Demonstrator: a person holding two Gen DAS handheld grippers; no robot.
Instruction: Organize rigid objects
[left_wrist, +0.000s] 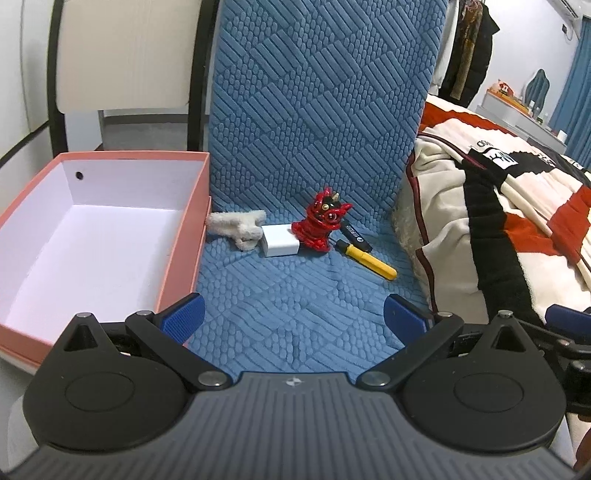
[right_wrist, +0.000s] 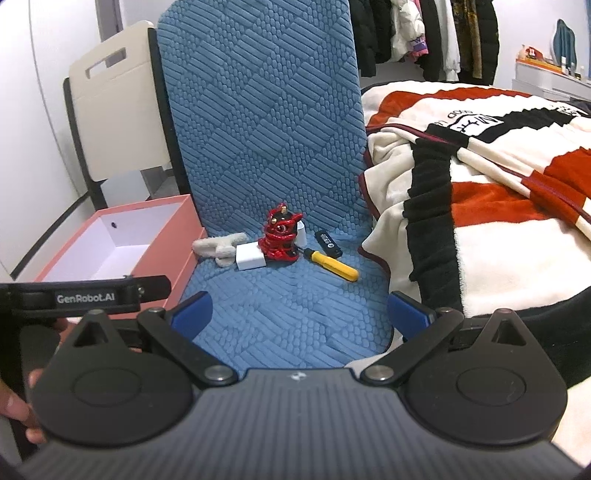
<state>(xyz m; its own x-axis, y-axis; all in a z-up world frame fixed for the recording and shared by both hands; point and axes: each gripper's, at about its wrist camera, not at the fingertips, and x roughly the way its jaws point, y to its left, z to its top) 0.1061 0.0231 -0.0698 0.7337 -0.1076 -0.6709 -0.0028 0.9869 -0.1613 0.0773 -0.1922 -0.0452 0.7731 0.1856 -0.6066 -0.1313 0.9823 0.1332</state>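
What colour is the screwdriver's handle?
Yellow, with a black collar at the shaft end. The screwdriver shows best in the right wrist view.

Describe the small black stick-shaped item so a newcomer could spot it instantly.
Start at the blue quilted chair cushion beside the open pink cardboard box. In the cluster at the seat's back, look right of the glossy red figurine. The flat black USB-like stick lies just behind the yellow-handled screwdriver, the only all-black piece.

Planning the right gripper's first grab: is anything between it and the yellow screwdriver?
Nothing visible: only bare blue mat lies between the open right gripper and the yellow screwdriver.
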